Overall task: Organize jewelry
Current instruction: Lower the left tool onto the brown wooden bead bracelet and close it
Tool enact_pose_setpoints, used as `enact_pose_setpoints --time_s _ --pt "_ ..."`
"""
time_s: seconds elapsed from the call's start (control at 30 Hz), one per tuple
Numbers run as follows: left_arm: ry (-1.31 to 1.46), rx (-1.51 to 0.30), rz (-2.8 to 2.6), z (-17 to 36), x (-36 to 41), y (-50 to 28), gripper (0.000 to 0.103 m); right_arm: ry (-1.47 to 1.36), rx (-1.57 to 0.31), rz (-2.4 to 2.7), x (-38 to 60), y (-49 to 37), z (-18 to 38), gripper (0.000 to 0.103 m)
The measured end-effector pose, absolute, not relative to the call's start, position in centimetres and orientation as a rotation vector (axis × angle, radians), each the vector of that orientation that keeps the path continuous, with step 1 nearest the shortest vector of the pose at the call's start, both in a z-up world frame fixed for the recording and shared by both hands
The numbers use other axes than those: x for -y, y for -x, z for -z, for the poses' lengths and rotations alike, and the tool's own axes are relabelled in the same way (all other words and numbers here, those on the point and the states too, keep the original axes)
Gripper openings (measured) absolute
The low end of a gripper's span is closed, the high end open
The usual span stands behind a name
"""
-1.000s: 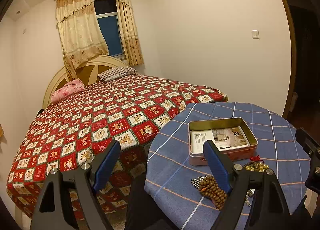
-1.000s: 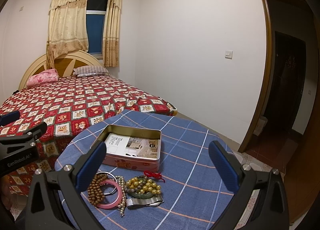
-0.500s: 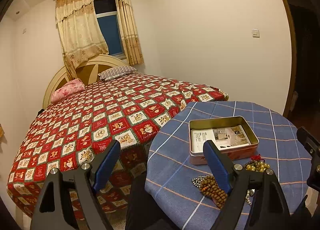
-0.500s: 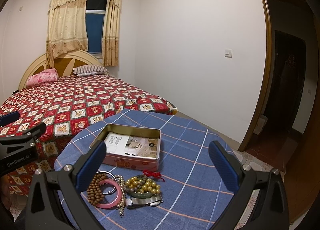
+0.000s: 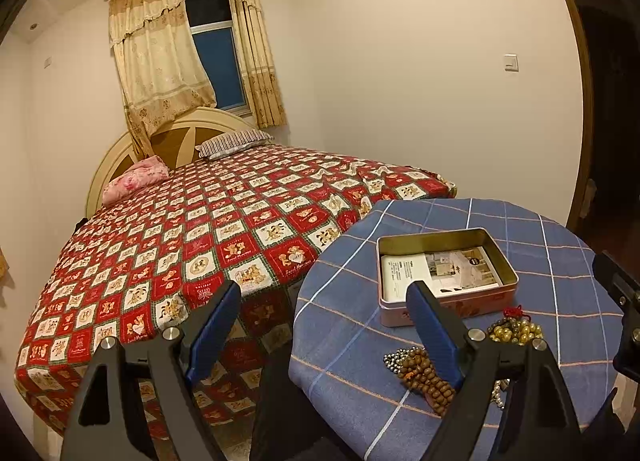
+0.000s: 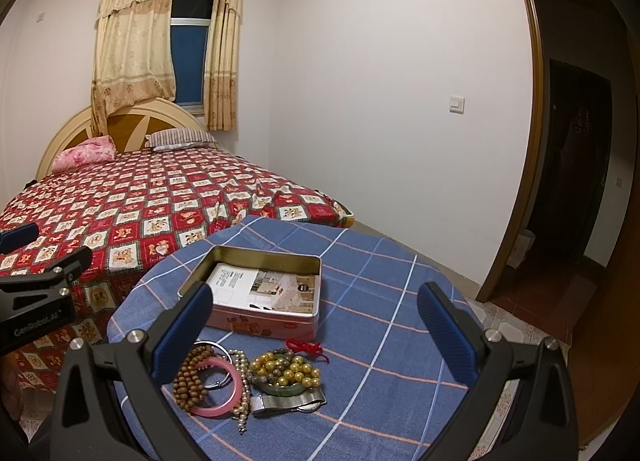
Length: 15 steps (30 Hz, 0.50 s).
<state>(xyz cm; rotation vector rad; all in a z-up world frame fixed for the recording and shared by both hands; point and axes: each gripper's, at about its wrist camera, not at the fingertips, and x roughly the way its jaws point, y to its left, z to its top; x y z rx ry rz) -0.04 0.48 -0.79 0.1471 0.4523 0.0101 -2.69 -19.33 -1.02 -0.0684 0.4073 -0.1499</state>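
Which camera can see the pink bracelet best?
The right wrist view: the pink bracelet lies in plain sight in the jewelry pile, beside the wooden beads. In the left wrist view it doesn't show; the gripper finger covers that spot.

"GenRobot.AI" in white on black body of left gripper (image 6: 40,293), seen at right-wrist view's left edge. Print on leaflet (image 6: 266,287) in tin (image 6: 256,257) too small to read.
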Motion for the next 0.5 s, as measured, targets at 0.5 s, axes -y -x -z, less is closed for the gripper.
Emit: enact_pose_setpoints --time_s 0.5 --pt "-0.171 -0.611 -0.014 8.4 0.7 -3.5 0.085 0.085 -0.581 0.231 23.0 0.6 9.7 0.103"
